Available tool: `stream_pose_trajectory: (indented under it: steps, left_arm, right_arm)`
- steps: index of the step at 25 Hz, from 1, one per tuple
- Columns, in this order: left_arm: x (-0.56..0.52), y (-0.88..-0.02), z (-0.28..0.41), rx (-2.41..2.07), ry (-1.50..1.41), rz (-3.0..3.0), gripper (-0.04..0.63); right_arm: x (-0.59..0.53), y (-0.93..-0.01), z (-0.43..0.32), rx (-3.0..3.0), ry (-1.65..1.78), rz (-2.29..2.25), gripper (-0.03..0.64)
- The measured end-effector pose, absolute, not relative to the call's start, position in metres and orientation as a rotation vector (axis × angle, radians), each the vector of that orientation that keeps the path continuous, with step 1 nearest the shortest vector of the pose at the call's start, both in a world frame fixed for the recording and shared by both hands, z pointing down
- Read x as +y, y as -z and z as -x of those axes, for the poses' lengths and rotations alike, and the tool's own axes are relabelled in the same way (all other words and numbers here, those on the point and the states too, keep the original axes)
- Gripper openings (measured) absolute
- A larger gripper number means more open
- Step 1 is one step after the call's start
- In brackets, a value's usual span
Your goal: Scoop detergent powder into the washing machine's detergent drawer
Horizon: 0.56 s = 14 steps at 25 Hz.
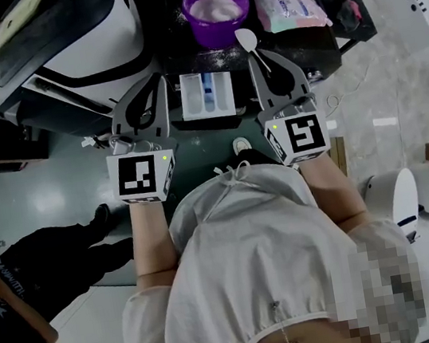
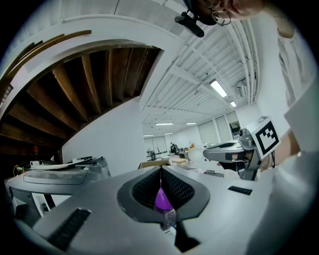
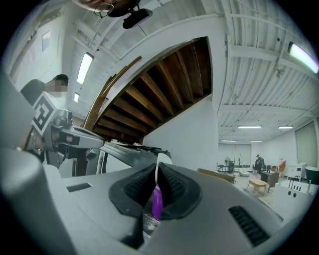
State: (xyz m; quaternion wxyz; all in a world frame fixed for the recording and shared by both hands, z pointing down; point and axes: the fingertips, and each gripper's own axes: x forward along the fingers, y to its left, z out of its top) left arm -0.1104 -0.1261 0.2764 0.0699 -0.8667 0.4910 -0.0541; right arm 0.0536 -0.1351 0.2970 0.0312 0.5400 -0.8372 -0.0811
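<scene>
Both tongs were closed: left tongs (image 1: 158, 77) on nothing, right tongs (image 1: 255, 57) pinching the spoon (image 1: 246, 38). Scooping looked about to start; next, seemingly, a dip into the tub (image 1: 215, 9).

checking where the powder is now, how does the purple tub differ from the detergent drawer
Shape and colour: the purple tub is round; the detergent drawer is rectangular and white, with a blue part inside.
Contents: the purple tub holds a heap of pale powder; the detergent drawer shows no heap that I can make out.
Place: the purple tub sits farther from the person, the detergent drawer nearer.
Both are open on top.
</scene>
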Motion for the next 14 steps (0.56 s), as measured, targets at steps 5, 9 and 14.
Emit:
stream_pose_trajectory:
  steps: [5,9,14]
  left_arm:
    - [-0.126,-0.274,0.108,1.473,0.159,2.608,0.021]
    - [-0.126,-0.276,0.107,1.484,0.153,2.621,0.021]
    - [-0.122,-0.279,0.100,1.480,0.141,2.649,0.021]
  right_arm:
    - [-0.135,-0.295,-0.055,-2.583,0.262,-1.657,0.008]
    - [-0.135,-0.293,-0.059,-2.578,0.265,-1.654,0.008]
    - [-0.133,-0.292,-0.060,-2.575,0.258,-1.649,0.008]
